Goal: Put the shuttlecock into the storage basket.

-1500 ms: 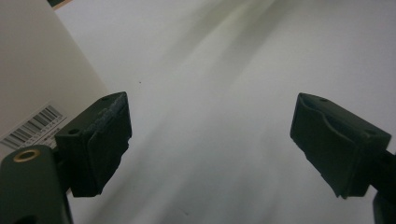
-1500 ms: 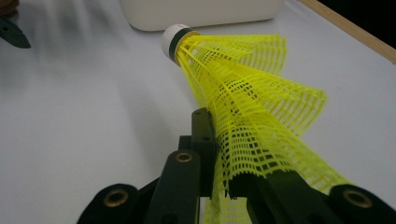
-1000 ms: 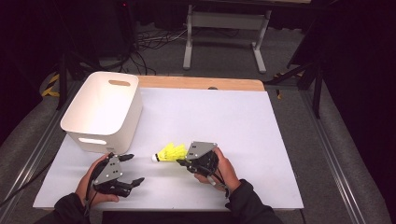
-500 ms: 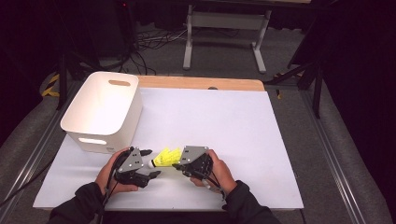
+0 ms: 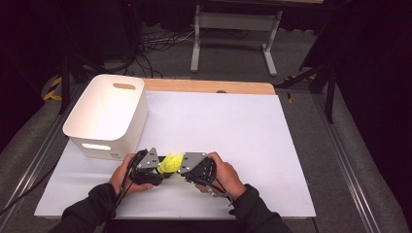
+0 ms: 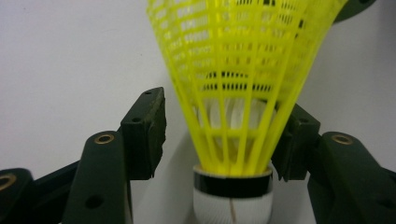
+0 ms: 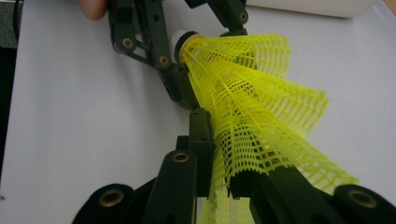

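A yellow mesh shuttlecock with a white cork hangs just above the white sheet, between my two hands. My right gripper is shut on the wide rim of its skirt, and the right gripper view shows the mesh pinched flat between the jaws. My left gripper comes in from the other side. Its jaws have just been closing and stand around the narrow end of the skirt, above the cork. One pad is still apart from the mesh, the other lies at it.
A white plastic bin with handle slots stands at the left, close behind my left hand. The white sheet covers the table, with a wooden strip at its far edge. Dark floor, cables and a stand's legs lie beyond.
My left gripper has moved right, up to the shuttlecock, and its jaws have narrowed around the skirt's base. The right gripper has kept its hold and hardly moved.
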Available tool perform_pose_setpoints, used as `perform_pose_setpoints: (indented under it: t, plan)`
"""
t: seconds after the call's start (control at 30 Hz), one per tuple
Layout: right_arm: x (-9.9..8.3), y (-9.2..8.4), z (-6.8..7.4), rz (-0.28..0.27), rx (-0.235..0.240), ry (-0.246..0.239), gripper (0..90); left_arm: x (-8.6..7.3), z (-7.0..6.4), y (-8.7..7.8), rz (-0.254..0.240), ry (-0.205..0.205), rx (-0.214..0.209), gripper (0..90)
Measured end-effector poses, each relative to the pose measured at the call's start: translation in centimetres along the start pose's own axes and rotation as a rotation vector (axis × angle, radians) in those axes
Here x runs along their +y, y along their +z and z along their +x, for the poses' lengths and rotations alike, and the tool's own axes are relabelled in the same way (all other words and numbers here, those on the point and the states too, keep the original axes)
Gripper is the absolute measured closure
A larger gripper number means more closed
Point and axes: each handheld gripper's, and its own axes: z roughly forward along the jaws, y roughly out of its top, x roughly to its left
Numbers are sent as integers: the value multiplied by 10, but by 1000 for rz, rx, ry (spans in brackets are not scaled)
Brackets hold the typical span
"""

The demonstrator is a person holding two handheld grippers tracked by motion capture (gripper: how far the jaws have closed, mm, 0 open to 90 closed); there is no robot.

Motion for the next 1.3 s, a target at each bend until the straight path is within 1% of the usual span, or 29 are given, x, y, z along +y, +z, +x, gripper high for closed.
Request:
perform_pose_setpoints:
  t: [0.03, 0.07, 0.1, 0.13, 0.2, 0.23, 0.27, 0.33, 0.37, 0.4, 0.47, 0.5, 0.53, 0.57, 0.6, 0.7, 0.77, 0.8, 0.83, 0.87, 0.9, 0.93, 0.97, 1.0, 1.03, 1.07, 1.13, 1.2, 1.3]
  plan:
    - [0, 0, 0, 0, 0, 0, 834, 0, 0, 0, 0, 0, 0, 458]
    - [2, 0, 0, 6, 4, -7, 832, 2, 0, 1, -4, 5, -15, 458]
    - [4, 0, -1, 14, 2, -20, 830, 3, -1, 2, -2, 6, -15, 489]
    - [7, 1, -2, 22, 13, -23, 827, 5, -1, 4, 0, 16, -12, 498]
    - [9, 2, -4, 30, 24, -30, 823, 6, -2, 5, -3, 13, -8, 491]
    - [11, 2, -5, 39, 24, -31, 816, 7, -1, 6, 5, 13, -4, 493]
    - [12, 1, -6, 43, 26, -29, 810, 8, -1, 7, 4, 23, 2, 492]
    - [14, 1, -7, 57, 43, -26, 794, 10, -1, 9, -4, 25, 0, 491]
    - [15, 1, -8, 65, 49, -30, 787, 11, 0, 9, 2, 43, 0, 490]
    - [16, 0, -8, 66, 48, -34, 780, 11, -1, 10, -12, 31, 7, 490]
    - [18, -1, -9, 65, 53, -28, 749, 12, 0, 10, -16, 35, 8, 498]
    - [18, -1, -9, 65, 53, -28, 749, 12, 1, 10, -21, 33, 0, 498]
    - [19, -4, -11, 30, 76, -5, 721, 11, 1, 10, -29, 26, 7, 508]
    - [20, -6, -12, 11, 83, -6, 719, 11, 1, 10, -40, 19, 3, 511]
    - [21, -8, -13, 3, 89, -4, 702, 11, 0, 9, -44, 27, 5, 516]
    - [23, -12, -12, -18, 101, 12, 660, 11, -1, 7, -74, 27, 11, 524]
    - [23, -13, -12, -24, 101, 5, 640, 10, -1, 6, -84, 28, 14, 540]
    - [24, -17, -11, -33, 91, 11, 605, 10, -2, 5, -92, 24, 21, 544]
    - [24, -18, -11, -43, 95, 11, 591, 10, -2, 4, -108, 23, 30, 549]
    - [25, -20, -10, -50, 91, 15, 578, 10, -2, 4, -118, 13, 28, 553]
    - [25, -20, -10, -50, 91, 15, 578, 10, -2, 4, -118, 13, 28, 555]
    - [25, -22, -10, -57, 91, 19, 578, 10, -2, 3, -114, 26, 30, 555]
    - [25, -23, -10, -70, 103, 25, 567, 10, -2, 2, -118, 33, 41, 556]
    - [26, -24, -10, -73, 97, 28, 537, 10, -3, 2, -127, 25, 38, 559]
    - [26, -23, -9, -59, 82, 28, 506, 10, -2, 1, -131, 29, 38, 563]
    - [27, -25, -9, -63, 78, 23, 498, 9, -2, 1, -136, 27, 38, 563]
    - [27, -28, -10, -72, 69, 35, 483, 9, -2, -1, -152, 21, 40, 564]
    - [27, -31, -10, -83, 70, 32, 467, 9, -2, -2, -156, 27, 42, 563]
    - [28, -35, -11, -83, 64, 34, 451, 9, -1, -3, -162, 25, 43, 560]
